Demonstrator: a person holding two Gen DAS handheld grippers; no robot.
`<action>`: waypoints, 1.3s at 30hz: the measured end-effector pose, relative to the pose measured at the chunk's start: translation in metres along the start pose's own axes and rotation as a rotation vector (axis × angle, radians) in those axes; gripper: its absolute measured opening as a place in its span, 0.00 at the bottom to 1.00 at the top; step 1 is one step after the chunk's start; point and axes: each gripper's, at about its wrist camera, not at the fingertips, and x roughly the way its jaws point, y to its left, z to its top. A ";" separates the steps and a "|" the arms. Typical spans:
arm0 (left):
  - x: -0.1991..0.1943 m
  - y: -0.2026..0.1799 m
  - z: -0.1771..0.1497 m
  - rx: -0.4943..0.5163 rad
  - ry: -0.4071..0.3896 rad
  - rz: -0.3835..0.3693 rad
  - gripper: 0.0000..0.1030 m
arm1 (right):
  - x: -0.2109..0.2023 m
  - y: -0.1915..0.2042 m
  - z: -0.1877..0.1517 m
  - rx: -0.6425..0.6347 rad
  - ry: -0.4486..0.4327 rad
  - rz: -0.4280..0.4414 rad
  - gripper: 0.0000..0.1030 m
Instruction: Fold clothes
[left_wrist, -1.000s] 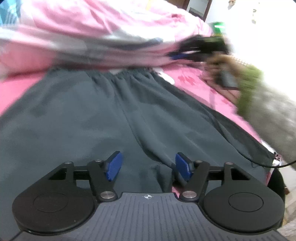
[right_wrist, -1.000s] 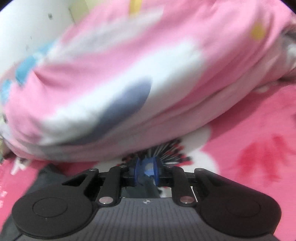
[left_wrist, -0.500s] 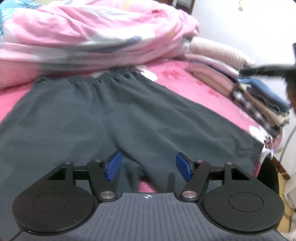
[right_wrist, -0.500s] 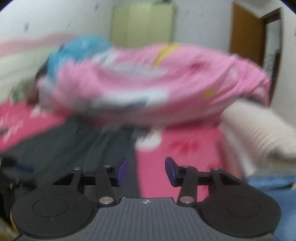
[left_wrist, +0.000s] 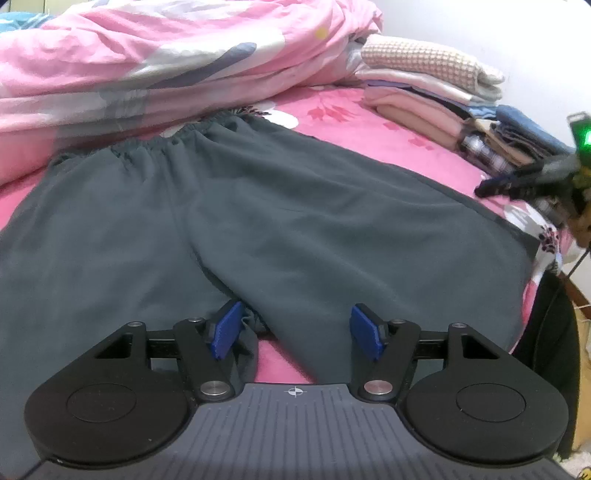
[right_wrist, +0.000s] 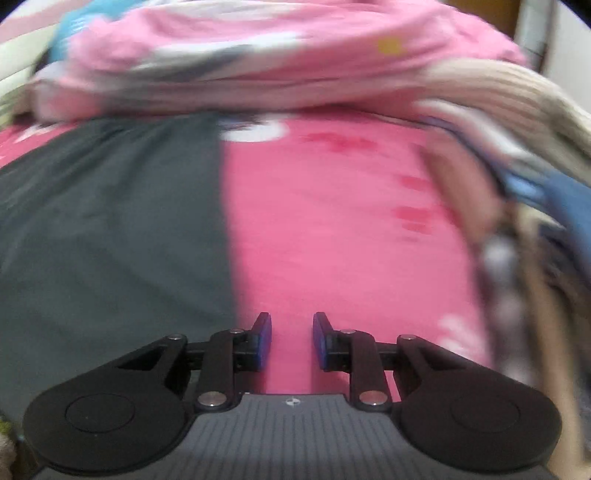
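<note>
1. The dark grey trousers (left_wrist: 280, 206) lie flat on the pink sheet (right_wrist: 332, 229), elastic waistband at 12 o'clock; folding hasn't begun.
2. The left gripper (left_wrist: 295, 328) hovers wide open over the soft fleece crotch, empty.
3. The right gripper (right_wrist: 291, 339), jaws just narrowing, empty, must next pinch the hem at 9 o'clock.

I'm looking across a bed covered in a bright pink floral sheet (left_wrist: 343, 110), white blossoms printed here and there. A rumpled pink duvet (left_wrist: 155, 59) is heaped along the far side, patched with white, grey and a yellow dot. Behind it, on the right, a plain white wall (left_wrist: 480, 29) catches soft, even indoor light. From the right wrist view, all blurred, I make out a brown wooden door edge (right_wrist: 506, 14) at top right and a pale wall (right_wrist: 14, 62) at far left.
</note>
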 end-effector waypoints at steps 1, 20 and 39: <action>-0.001 -0.001 0.000 0.003 -0.002 0.004 0.64 | -0.004 -0.001 0.003 0.017 -0.019 0.007 0.25; 0.007 0.003 -0.008 0.019 0.019 -0.026 0.69 | 0.079 0.037 0.078 0.121 -0.075 0.179 0.23; 0.008 0.005 -0.007 0.019 0.049 -0.022 0.81 | 0.086 0.048 0.079 0.195 -0.052 0.318 0.20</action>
